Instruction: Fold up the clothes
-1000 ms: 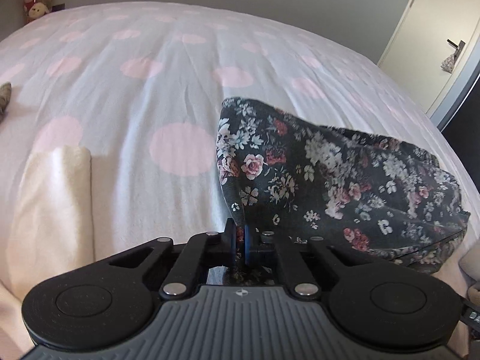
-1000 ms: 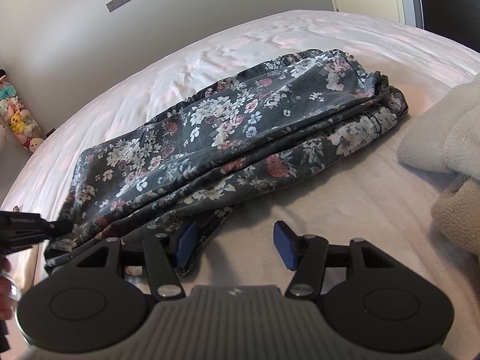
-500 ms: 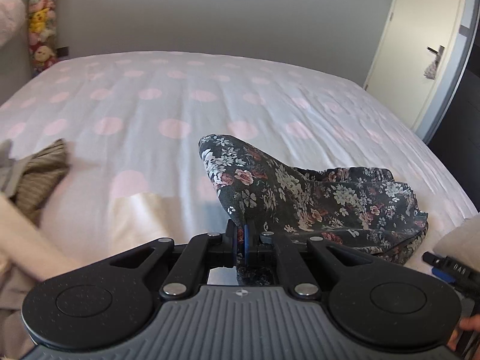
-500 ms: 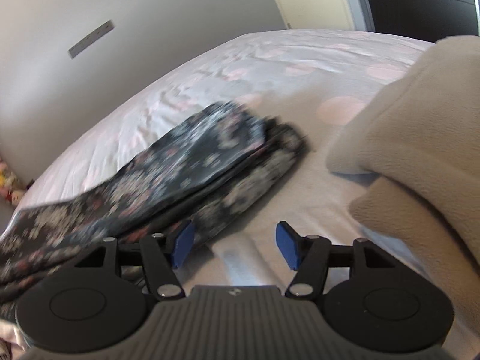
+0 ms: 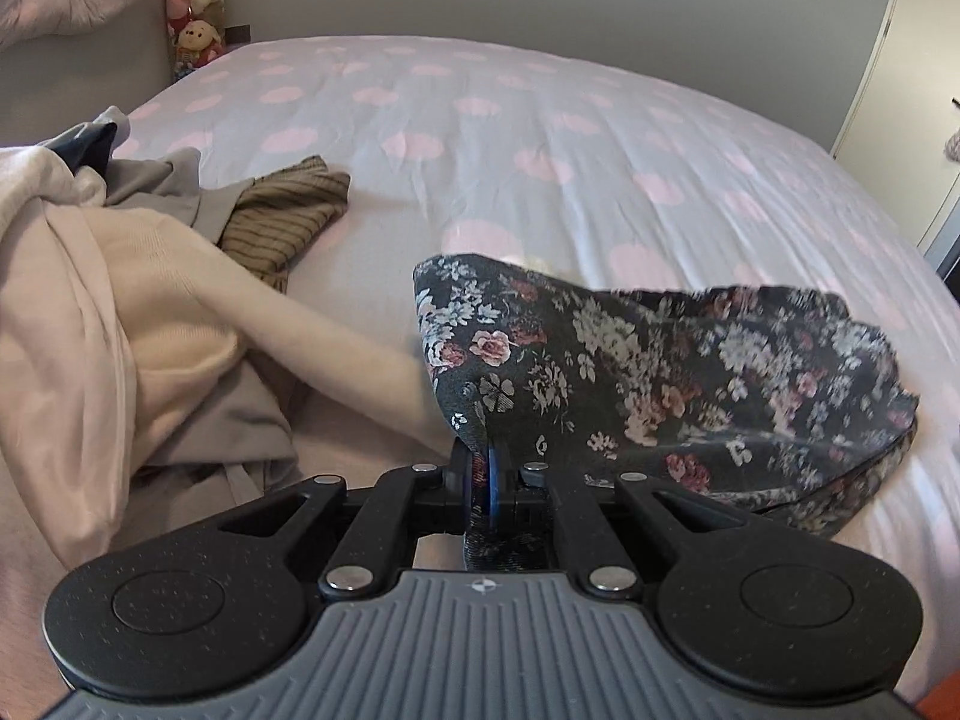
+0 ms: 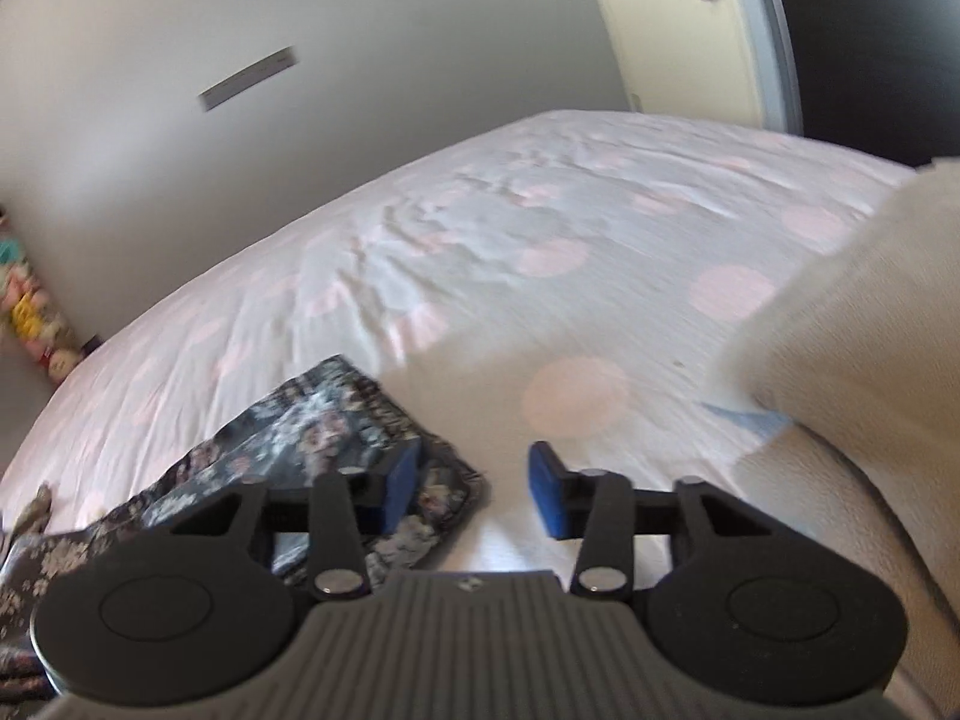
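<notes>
A dark floral garment (image 5: 660, 372) lies folded on the polka-dot bed, one corner lifted. My left gripper (image 5: 485, 468) is shut on that corner, the cloth pinched between its blue pads. In the right wrist view the other end of the floral garment (image 6: 336, 420) lies at lower left. My right gripper (image 6: 474, 495) hovers over that end; its jaws are closing, still apart, and the pads press on nothing. The garment's edge lies under the left pad (image 6: 399, 483).
A heap of cream and grey clothes (image 5: 102, 312) and a brown striped piece (image 5: 282, 216) lie on the left of the bed (image 5: 540, 120). A cream fleece (image 6: 852, 312) lies at the right. Plush toys (image 5: 192, 6) stand by the wall. A door (image 6: 684, 24) is beyond the bed.
My left gripper has pulled back and up with the floral corner, bringing the clothes heap into view. My right gripper has risen and swung right, its jaws narrower than before.
</notes>
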Action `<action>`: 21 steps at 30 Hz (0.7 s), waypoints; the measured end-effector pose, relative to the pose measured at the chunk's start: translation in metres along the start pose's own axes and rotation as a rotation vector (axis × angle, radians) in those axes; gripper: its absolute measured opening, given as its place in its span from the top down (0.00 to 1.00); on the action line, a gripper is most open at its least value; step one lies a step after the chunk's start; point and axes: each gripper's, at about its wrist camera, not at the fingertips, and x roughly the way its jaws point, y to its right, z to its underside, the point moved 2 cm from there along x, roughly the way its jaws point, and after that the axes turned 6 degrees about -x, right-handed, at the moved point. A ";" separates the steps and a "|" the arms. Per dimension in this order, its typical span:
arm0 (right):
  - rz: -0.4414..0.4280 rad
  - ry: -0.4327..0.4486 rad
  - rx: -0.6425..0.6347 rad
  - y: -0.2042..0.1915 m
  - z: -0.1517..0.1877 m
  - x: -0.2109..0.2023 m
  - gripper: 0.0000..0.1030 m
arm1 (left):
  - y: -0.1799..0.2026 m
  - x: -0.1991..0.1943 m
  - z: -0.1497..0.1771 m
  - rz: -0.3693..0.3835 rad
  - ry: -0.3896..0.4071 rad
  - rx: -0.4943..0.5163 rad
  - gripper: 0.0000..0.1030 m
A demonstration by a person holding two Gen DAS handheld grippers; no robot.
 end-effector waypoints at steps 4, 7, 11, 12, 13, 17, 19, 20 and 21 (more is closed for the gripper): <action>-0.059 -0.002 -0.173 -0.038 0.000 -0.006 0.69 | -0.002 0.000 0.005 -0.023 0.006 -0.001 0.88; -0.127 -0.041 -0.244 -0.071 0.005 -0.003 0.75 | 0.005 -0.005 0.004 -0.038 0.064 0.031 0.81; -0.239 -0.085 -0.305 -0.121 0.018 0.008 0.80 | 0.024 -0.008 0.005 0.001 0.118 0.099 0.81; -0.268 -0.089 -0.333 -0.136 0.020 0.012 0.80 | 0.031 -0.007 0.005 0.024 0.121 0.121 0.81; -0.297 -0.091 -0.363 -0.151 0.024 0.016 0.81 | 0.036 -0.004 0.006 0.049 0.117 0.138 0.81; -0.385 -0.105 -0.510 -0.204 0.044 0.029 0.90 | 0.050 0.016 0.015 0.120 0.072 0.168 0.81; -0.394 -0.144 -0.553 -0.216 0.058 0.037 0.94 | 0.043 0.026 0.021 0.118 0.038 0.164 0.81; -0.379 -0.178 -0.569 -0.218 0.068 0.044 0.96 | 0.040 0.030 0.024 0.115 0.027 0.161 0.81; -0.365 -0.212 -0.583 -0.218 0.077 0.049 0.98 | 0.037 0.034 0.026 0.115 0.016 0.157 0.81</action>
